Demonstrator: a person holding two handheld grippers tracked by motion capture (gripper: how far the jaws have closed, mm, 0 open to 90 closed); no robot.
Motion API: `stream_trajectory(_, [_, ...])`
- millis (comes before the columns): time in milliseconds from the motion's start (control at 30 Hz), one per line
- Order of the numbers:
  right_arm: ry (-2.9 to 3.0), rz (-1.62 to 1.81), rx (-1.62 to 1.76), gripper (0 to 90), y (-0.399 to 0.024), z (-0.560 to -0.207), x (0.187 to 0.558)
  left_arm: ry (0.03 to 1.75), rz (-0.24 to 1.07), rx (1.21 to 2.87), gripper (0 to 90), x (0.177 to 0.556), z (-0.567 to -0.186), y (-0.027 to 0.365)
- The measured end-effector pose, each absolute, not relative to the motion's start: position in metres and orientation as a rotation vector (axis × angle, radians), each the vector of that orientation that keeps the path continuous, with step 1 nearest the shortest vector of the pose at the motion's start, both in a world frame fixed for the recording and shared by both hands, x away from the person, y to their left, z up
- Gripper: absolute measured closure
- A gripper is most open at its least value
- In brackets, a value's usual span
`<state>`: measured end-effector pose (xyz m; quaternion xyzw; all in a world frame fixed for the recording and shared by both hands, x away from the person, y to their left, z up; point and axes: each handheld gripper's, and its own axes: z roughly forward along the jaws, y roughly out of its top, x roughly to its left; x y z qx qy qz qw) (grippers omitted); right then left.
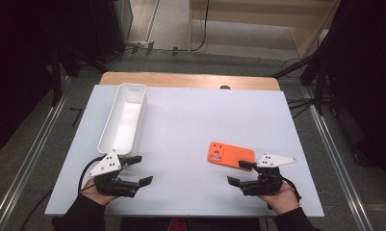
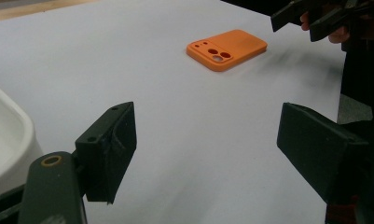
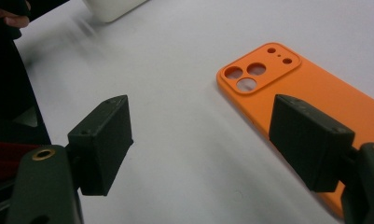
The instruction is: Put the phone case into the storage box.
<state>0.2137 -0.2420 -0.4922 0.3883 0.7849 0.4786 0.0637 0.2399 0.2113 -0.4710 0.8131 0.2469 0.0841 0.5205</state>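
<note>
An orange phone case [image 1: 230,155] lies flat on the white table [image 1: 190,125], right of centre, camera cut-outs toward the left. My right gripper [image 1: 240,173] stands open just in front of it; in the right gripper view the case [image 3: 315,93] lies partly behind the right jaw, nothing between the jaws. My left gripper [image 1: 138,169] is open near the front left, beside the near end of a long white bin [image 1: 124,117]. The left gripper view has the case [image 2: 226,48] far ahead, the bin's corner [image 2: 7,135] at left and the right gripper [image 2: 310,18] at top right.
The white bin is empty and runs from the front left toward the back edge. Bare white tabletop spreads between the two grippers and behind the case. Beyond the table are a wooden strip [image 1: 190,80], floor rails and dark stands.
</note>
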Motion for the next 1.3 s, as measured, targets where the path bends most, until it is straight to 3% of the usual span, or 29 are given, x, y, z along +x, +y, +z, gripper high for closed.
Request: stream_trajectory(1300, [2.310,1.461,1.202,19.9,-0.2480,-0.4890,0.2146,0.590,0.190,1.946,20.2,0.2427,-0.4712,0.2121])
